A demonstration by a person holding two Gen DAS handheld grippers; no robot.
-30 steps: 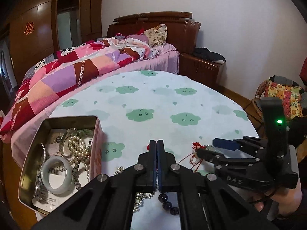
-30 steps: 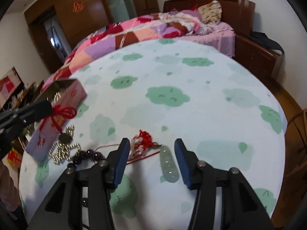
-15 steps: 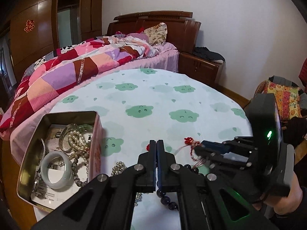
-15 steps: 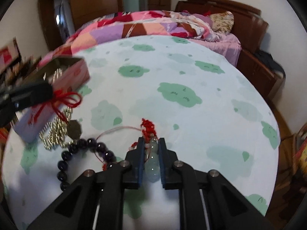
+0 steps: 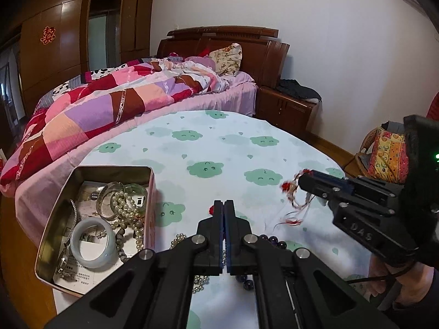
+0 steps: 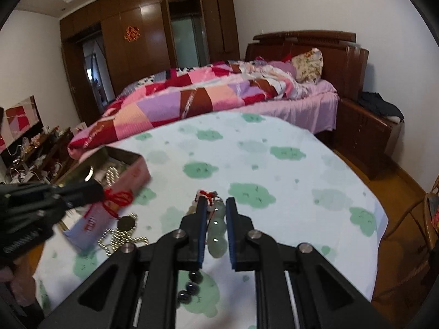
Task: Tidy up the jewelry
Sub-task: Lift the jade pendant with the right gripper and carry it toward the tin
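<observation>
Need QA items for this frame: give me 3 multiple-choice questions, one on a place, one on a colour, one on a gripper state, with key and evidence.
1. Where does the white bangle lie?
A. inside the open tin
B. on the tablecloth beside the dark beads
C. on the bed

2. What colour is the cord tied to the pendant in the right gripper?
A. blue
B. red
C. yellow

3. How does the right gripper stand?
A. wide open above the tin
B. shut on nothing
C. shut on the pendant

Key: 1 A, the white bangle rests in the tin among pearls. 2 B, a red cord sits at the top of the pale green pendant, and red loops trail below the right gripper in the left wrist view. 3 C, the right gripper has the pendant clamped between both pads.
</observation>
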